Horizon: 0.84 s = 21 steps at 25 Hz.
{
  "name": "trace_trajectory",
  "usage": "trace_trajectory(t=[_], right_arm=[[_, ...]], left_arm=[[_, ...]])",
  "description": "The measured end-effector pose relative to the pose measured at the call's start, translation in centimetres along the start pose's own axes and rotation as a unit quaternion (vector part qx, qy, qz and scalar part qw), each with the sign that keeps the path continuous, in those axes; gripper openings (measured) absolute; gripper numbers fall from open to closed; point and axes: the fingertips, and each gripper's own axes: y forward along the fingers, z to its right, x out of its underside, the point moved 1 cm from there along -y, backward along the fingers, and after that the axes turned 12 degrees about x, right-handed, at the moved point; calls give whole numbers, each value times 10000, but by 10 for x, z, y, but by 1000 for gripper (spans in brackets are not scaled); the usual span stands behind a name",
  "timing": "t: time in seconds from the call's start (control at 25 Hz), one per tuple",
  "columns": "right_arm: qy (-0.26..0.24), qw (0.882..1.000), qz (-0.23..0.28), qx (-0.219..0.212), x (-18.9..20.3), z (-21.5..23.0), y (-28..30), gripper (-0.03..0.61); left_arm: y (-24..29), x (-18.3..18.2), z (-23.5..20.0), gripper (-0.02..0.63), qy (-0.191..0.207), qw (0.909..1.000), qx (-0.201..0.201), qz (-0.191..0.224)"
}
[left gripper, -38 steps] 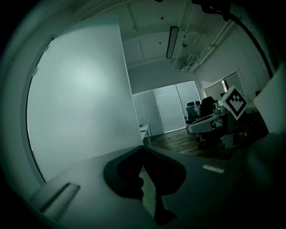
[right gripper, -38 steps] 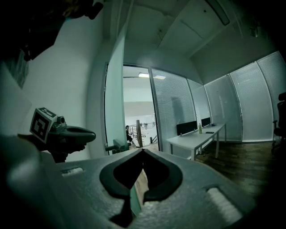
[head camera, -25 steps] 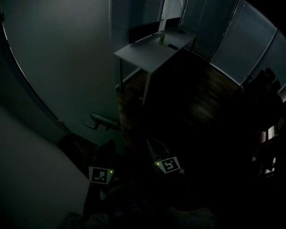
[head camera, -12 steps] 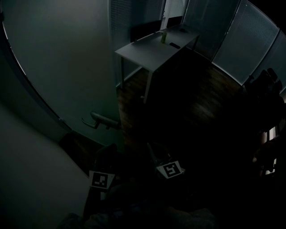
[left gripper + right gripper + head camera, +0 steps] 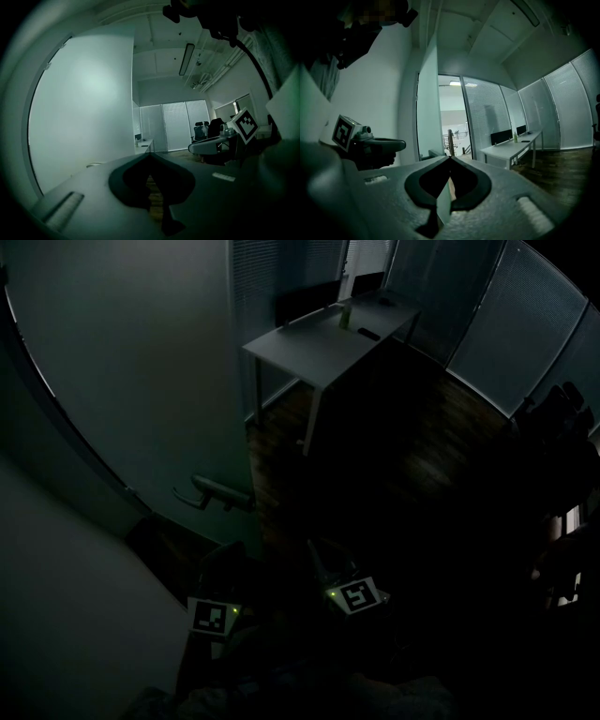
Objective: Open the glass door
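Note:
The room is dim. The glass door (image 5: 141,381) stands ajar, its free edge toward me, with a lever handle (image 5: 212,491) low on that edge. My left gripper (image 5: 225,554) is held level just below and short of the handle, jaws shut and empty (image 5: 150,154). The right gripper (image 5: 323,554) hovers beside it to the right, off the door, and its jaw tips meet with nothing between them (image 5: 450,158). In the right gripper view the door's edge (image 5: 429,103) rises straight ahead, with a lit corridor behind it.
A long grey desk (image 5: 323,343) with a bottle and small dark items stands beyond the door. Blinds (image 5: 525,324) line the far right wall, with office chairs (image 5: 562,409) in front. A pale wall (image 5: 66,615) closes the left side. The floor is dark wood.

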Motion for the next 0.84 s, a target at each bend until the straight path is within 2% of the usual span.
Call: trace_trajectory(t=[0.2, 0.48, 0.84], right_arm=[[2, 10000, 4, -35, 0, -1, 3, 2], [30, 10000, -33, -42, 3, 1, 5, 2], [54, 9999, -69, -98, 5, 4, 12, 2]], left_arm=[[-2, 1, -4, 3, 52, 10000, -40, -62], [-1, 2, -5, 3, -104, 9999, -49, -3], [7, 6, -3, 3, 225, 9995, -30, -208]])
